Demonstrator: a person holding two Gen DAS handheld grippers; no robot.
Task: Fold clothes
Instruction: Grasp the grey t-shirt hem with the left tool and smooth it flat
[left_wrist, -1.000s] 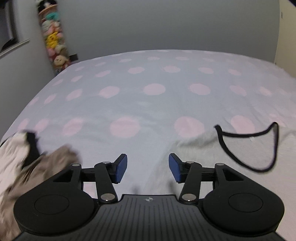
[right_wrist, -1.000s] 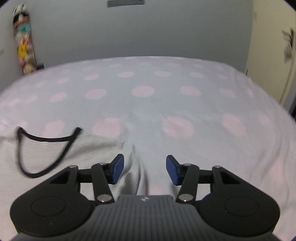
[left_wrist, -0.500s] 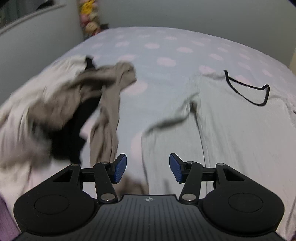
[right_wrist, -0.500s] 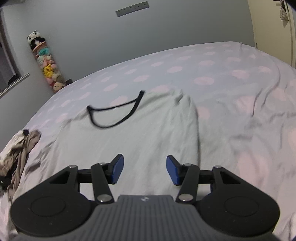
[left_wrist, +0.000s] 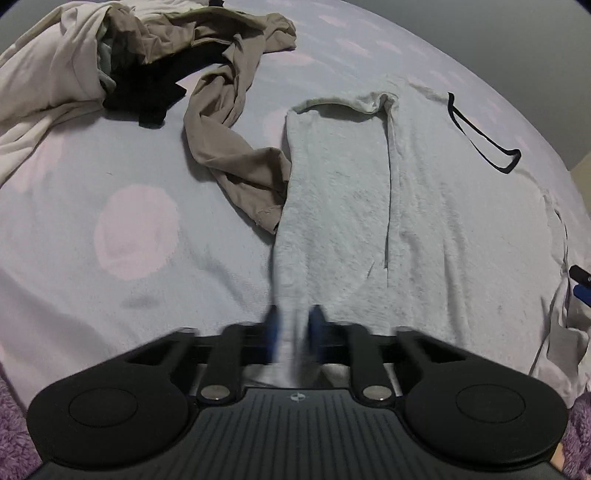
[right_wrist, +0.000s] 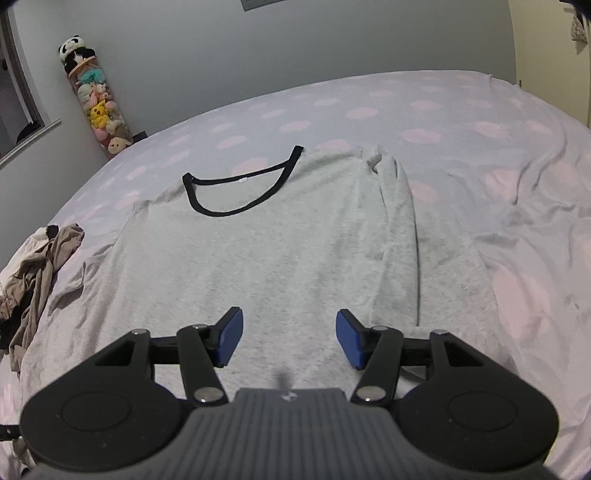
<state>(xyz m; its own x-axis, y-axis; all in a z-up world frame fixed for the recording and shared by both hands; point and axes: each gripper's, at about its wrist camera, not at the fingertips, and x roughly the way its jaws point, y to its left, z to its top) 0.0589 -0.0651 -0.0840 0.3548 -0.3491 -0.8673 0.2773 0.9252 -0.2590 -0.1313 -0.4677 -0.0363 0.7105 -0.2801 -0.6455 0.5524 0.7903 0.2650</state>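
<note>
Pinching the near hem of the grey T-shirt (left_wrist: 424, 206), your left hand-held gripper (left_wrist: 293, 332) has just been closing, and cloth now sits bunched between its blue pads. Your right hand-held gripper (right_wrist: 288, 339) hovers wide over the same hem, its jaws having just opened a little with nothing gripped. The shirt lies flat on the spotted bed (right_wrist: 517, 155), collar far, beside a heap of unfolded clothes (left_wrist: 110, 62). Next, I judge, you need the right-hand pinch before lifting the hem.

The left claw (left_wrist: 293, 328) is motion-blurred around a fold of the grey T-shirt (left_wrist: 424, 221), its pads indistinct.
</note>
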